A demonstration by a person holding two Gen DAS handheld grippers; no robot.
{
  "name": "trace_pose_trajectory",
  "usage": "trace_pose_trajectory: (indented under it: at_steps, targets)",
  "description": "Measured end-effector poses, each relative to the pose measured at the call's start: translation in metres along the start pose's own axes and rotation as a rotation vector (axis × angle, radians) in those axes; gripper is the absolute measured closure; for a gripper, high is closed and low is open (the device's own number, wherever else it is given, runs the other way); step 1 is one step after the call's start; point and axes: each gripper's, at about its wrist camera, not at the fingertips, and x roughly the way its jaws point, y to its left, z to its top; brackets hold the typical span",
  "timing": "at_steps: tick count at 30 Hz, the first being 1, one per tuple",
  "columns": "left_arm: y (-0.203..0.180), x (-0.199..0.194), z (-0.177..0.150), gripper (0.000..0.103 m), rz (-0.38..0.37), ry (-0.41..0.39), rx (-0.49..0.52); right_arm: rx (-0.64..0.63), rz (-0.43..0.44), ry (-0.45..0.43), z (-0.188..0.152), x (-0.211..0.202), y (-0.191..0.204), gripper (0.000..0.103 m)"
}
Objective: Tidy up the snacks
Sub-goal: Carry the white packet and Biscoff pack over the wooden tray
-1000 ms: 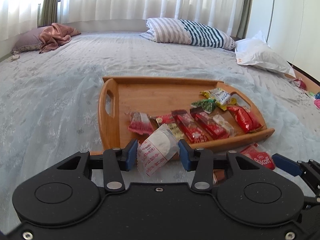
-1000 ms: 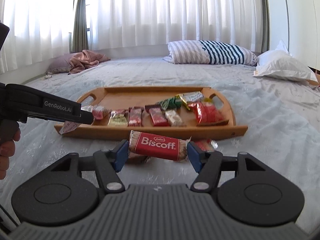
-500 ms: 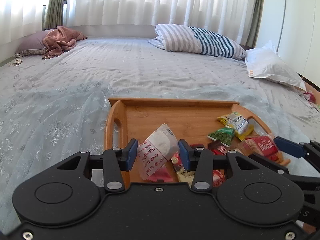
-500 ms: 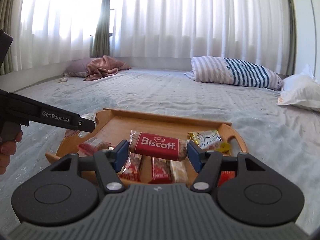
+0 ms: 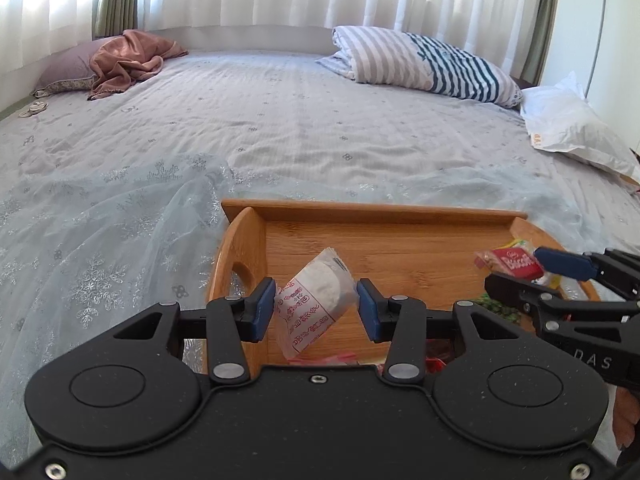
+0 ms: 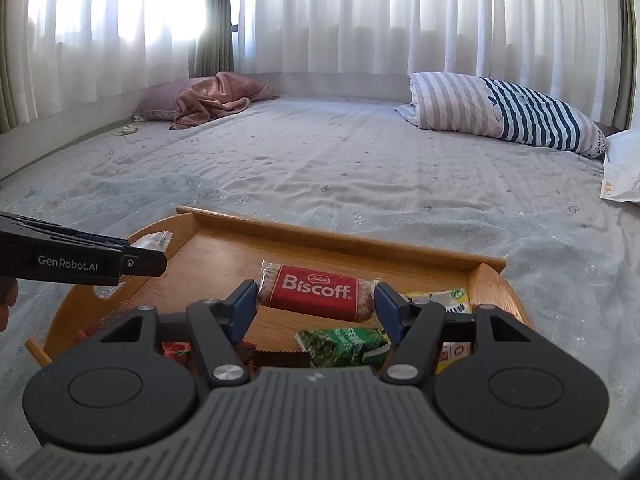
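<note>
Both black gripper bodies hide the near part of the rectangular wooden tray (image 6: pixel 344 242), leaving only scraps of a green packet (image 6: pixel 344 346) and other wrappers visible. The left gripper (image 5: pixel 316 306) pinches a white, red-printed snack pouch (image 5: pixel 314 304); the right gripper (image 6: pixel 316 298) clamps a red Biscoff biscuit pack (image 6: pixel 316 292). Since a second ago, both have moved from the bed's edge to above the tray.

L wrist cam: low, close over left end of rectangular wooden tray (image 5: pixel 360 216), facing curtains. R wrist cam: same, nearer tray (image 6: pixel 336 236) middle. Shared: tray, bed, both grippers.
</note>
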Motion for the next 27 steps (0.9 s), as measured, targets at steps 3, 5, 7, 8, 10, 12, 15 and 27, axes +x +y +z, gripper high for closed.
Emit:
trace_pose_trajectory:
  at_steps: [3, 5, 7, 8, 10, 12, 15, 27]
  targets:
    - [0.000, 0.013, 0.000, 0.061, 0.006, 0.017, 0.002, -0.011, 0.000, 0.022, 0.004, 0.016, -0.003, 0.037]
    - [-0.001, 0.020, 0.000, 0.061, 0.009, 0.028, 0.003, -0.007, 0.001, 0.043, 0.005, 0.025, -0.004, 0.037]
    - [-0.001, 0.025, -0.001, 0.061, 0.011, 0.035, 0.004, 0.003, 0.002, 0.059, 0.006, 0.032, -0.006, 0.037]
    - [-0.002, 0.027, -0.002, 0.061, 0.010, 0.037, 0.004, 0.007, 0.003, 0.065, 0.006, 0.035, -0.008, 0.037]
    - [-0.003, 0.030, -0.003, 0.061, 0.008, 0.043, 0.007, 0.009, 0.003, 0.072, 0.006, 0.038, -0.009, 0.036]
    - [-0.005, 0.032, -0.005, 0.061, 0.011, 0.049, 0.016, 0.001, 0.001, 0.082, 0.005, 0.041, -0.007, 0.036]
    - [-0.006, 0.034, -0.006, 0.061, 0.016, 0.051, 0.029, -0.017, -0.006, 0.093, 0.004, 0.043, -0.006, 0.036]
    - [-0.013, 0.035, -0.009, 0.059, 0.036, 0.041, 0.067, -0.025, -0.005, 0.134, 0.000, 0.051, -0.004, 0.036]
